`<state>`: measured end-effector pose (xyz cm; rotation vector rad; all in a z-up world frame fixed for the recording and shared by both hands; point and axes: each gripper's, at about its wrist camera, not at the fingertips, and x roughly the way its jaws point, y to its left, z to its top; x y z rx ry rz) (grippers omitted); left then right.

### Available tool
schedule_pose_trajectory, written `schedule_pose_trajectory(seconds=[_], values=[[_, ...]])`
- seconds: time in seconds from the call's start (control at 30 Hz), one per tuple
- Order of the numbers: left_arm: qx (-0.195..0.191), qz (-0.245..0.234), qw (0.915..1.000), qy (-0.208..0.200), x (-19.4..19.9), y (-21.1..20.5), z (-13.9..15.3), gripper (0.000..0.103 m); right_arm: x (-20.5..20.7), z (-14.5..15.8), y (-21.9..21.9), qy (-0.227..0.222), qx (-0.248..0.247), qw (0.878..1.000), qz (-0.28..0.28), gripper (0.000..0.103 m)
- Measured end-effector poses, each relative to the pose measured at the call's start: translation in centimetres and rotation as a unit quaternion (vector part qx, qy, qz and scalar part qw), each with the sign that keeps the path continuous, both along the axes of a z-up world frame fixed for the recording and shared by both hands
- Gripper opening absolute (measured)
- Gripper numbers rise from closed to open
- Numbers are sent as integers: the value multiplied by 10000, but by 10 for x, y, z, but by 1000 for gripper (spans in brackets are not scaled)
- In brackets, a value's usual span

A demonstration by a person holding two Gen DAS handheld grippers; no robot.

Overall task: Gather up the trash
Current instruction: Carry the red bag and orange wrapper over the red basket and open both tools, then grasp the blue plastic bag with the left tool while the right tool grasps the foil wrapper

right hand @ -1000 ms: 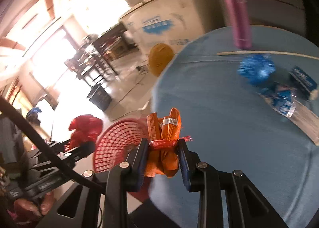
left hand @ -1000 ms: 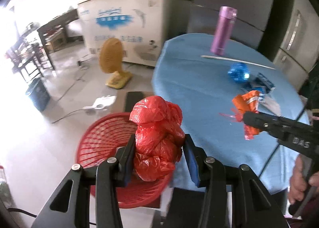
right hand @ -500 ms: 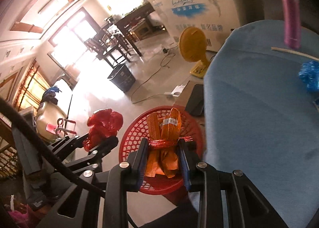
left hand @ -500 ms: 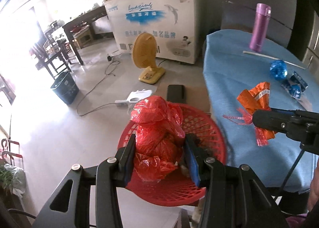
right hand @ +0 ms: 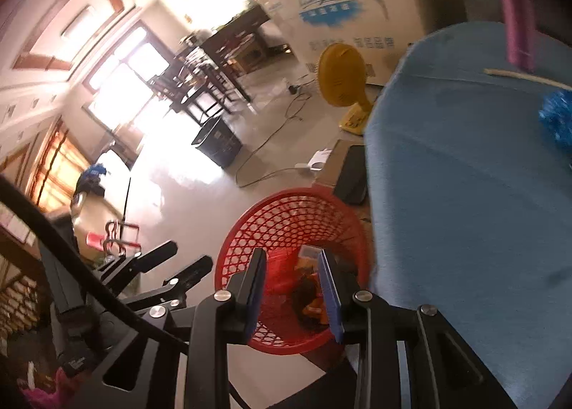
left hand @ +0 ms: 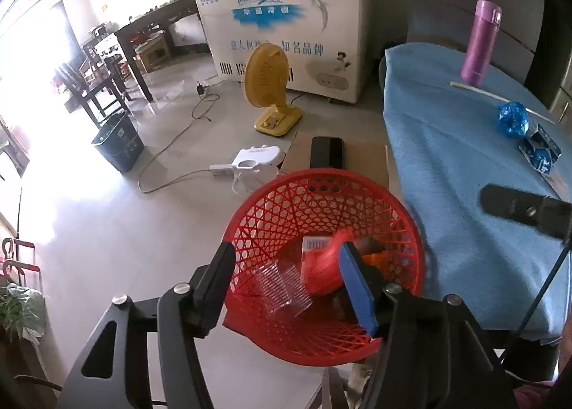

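Observation:
A red mesh basket (left hand: pixel 321 176) stands on the floor beside the blue-clothed table (left hand: pixel 447 166). My left gripper (left hand: pixel 286 255) hangs over the basket with its jaws opening. The crumpled red plastic bag (left hand: pixel 325 266) is a blur below them, inside the basket and free of the pads. A clear plastic cup (left hand: pixel 282 287) lies in there too. My right gripper (right hand: pixel 291 255) is open above the basket (right hand: pixel 286 194) with nothing between its pads. The orange net bag (right hand: pixel 314 305) lies among the trash at the bottom.
On the table are a crumpled blue wrapper (left hand: pixel 513 119), blue packets (left hand: pixel 540 151), a thin stick (left hand: pixel 500 98) and a purple bottle (left hand: pixel 481 44). A yellow fan (left hand: pixel 268 83), a white power strip (left hand: pixel 250 158), a dark bin (left hand: pixel 118 144) and a chest freezer (left hand: pixel 286 23) stand on the floor beyond.
Both grippers moved from the table's edge to above the basket. The left jaws opened and the red bag dropped in. The orange net bag left the right gripper and now lies in the basket.

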<state>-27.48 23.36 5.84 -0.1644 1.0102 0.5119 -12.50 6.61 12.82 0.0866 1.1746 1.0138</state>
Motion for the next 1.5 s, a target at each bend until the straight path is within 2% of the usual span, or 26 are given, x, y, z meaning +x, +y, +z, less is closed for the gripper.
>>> schedule_pose_trajectory(seconds=[0.2,0.37,0.47,0.57,0.63,0.67,0.7,0.73,0.83,0.9,1.03,1.13,1.3,1.33,1.37,1.43,1.5], values=[[-137,-247,9995,108,8,-19,-4,62,13,-4,-40,68,-61,9990,-426,34],[-163,-662,9974,217,25,-49,-5,62,27,-1,-89,-66,-87,9958,-904,34],[-138,-897,9955,268,37,-67,-4,62,41,0,-128,-102,-108,9907,-1349,34],[-148,-1127,9931,292,51,-86,-1,62,63,-4,-177,-37,-152,9806,-1956,36],[-138,-1274,9914,274,59,-97,3,62,76,-6,-204,-12,-212,9732,-2291,39],[-128,-1347,9904,267,63,-102,5,62,83,-7,-218,-30,-248,9687,-2471,45],[-127,-1402,9897,266,66,-107,7,62,90,-8,-233,-65,-283,9636,-2659,57],[-143,-1509,9881,271,72,-113,9,62,96,-8,-248,-88,-268,9584,-2841,62],[-169,-1786,9834,270,90,-126,16,63,113,-8,-274,-76,-75,9529,-3031,64],[-153,-1964,9802,216,108,-136,25,63,125,-6,-279,-160,12,9527,-3036,64],[-259,-1976,9799,-18,128,-144,42,63,153,-4,-262,-400,-25,9569,-2876,63],[-400,-1948,9799,-149,133,-148,50,67,170,-20,-251,-400,-123,9554,-2923,60],[-524,-1983,9787,2,137,-148,45,67,203,-44,-226,-342,-451,9567,-2854,53],[-513,-1975,9790,20,138,-147,45,67,208,-50,-221,-310,-596,9562,-2849,50],[-505,-1968,9791,30,138,-147,45,67,212,-54,-217,-280,-686,9558,-2847,40],[-493,-1954,9795,40,141,-145,45,67,214,-61,-211,-224,-778,9577,-2761,34],[-492,-1986,9788,20,146,-144,47,67,210,-59,-208,-363,-794,9586,-2709,31]])
